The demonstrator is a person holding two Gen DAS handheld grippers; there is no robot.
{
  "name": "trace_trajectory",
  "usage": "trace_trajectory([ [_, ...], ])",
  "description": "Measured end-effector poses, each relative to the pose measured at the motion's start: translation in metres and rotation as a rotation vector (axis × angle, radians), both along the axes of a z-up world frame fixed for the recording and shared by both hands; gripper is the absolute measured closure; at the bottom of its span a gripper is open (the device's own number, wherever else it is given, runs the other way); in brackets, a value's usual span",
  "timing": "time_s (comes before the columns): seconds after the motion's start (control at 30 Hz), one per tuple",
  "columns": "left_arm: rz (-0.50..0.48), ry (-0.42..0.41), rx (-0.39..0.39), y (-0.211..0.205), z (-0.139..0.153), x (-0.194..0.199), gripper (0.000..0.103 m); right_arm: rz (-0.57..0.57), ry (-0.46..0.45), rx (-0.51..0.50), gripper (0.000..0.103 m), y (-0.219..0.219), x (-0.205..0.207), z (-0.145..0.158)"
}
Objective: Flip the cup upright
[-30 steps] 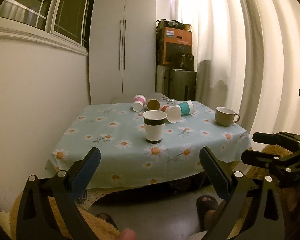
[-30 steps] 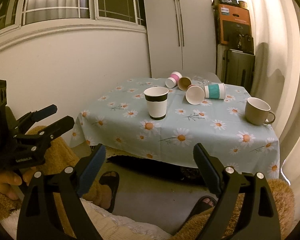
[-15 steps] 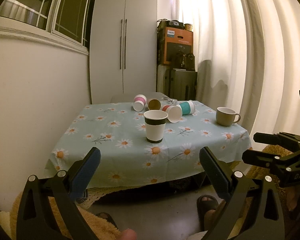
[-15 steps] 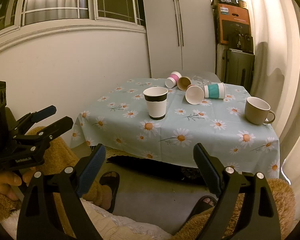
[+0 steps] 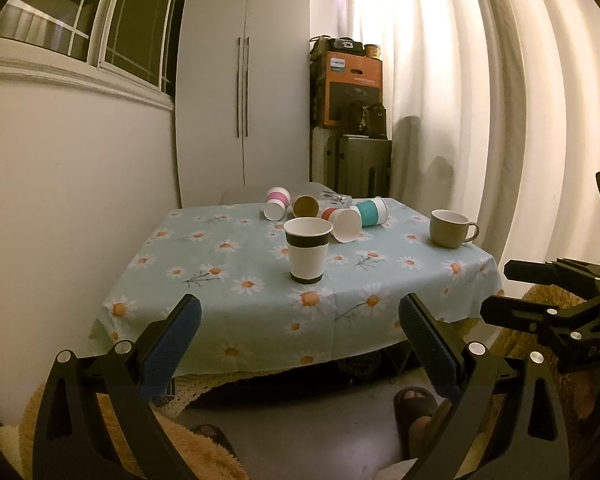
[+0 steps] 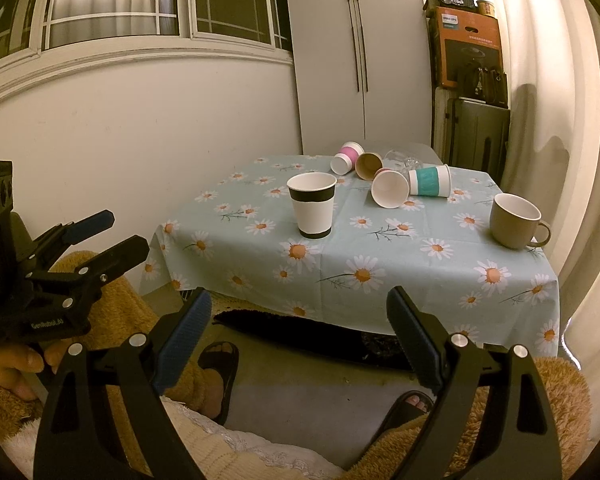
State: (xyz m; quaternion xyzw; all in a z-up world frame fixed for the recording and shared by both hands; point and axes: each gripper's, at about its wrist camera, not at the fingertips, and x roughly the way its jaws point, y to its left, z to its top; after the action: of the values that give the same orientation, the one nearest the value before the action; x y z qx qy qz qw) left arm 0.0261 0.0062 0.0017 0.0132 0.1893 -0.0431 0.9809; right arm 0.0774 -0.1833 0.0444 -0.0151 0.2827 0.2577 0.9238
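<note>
Gaping wide and gripping nothing: left gripper [image 5: 300, 330], blue pads spread far apart, hanging low in front of the table's near edge and touching nothing. Likewise spread wide and carrying nothing: right gripper [image 6: 299, 312], well short of the tablecloth [image 6: 420, 272]. Showing in each other's side views too, both off the table.

Lying on their sides in a cluster toward the far edge of the table [image 5: 204, 320]: pink-banded cup [image 5: 277, 203], brown cup [image 5: 305, 206], red-banded cup [image 5: 342, 222] with its mouth facing forward, and teal-banded cup [image 5: 372, 211] just beside it. Already standing upright: black-banded cup [image 5: 307, 250] nearer the middle, and mug [image 5: 448, 228] off toward the right.

Probably handling as light, thin paper: easily crushed, easily rolled or nudged away on the cloth, so calling for a gentle squeeze. Likely best taking hold across the banded wall near mid-height, away from the soft open rim, then tipping onto the base. Not possible telling yet which fallen cup is being targeted.
</note>
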Motion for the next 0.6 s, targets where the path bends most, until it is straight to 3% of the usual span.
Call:
trace_trajectory([
  [0.6,-0.002,0.002,0.001,-0.0006,0.0002,0.0013,0.006,0.001,0.001,-0.001,0.015,0.0002,0.0002,0.0004],
])
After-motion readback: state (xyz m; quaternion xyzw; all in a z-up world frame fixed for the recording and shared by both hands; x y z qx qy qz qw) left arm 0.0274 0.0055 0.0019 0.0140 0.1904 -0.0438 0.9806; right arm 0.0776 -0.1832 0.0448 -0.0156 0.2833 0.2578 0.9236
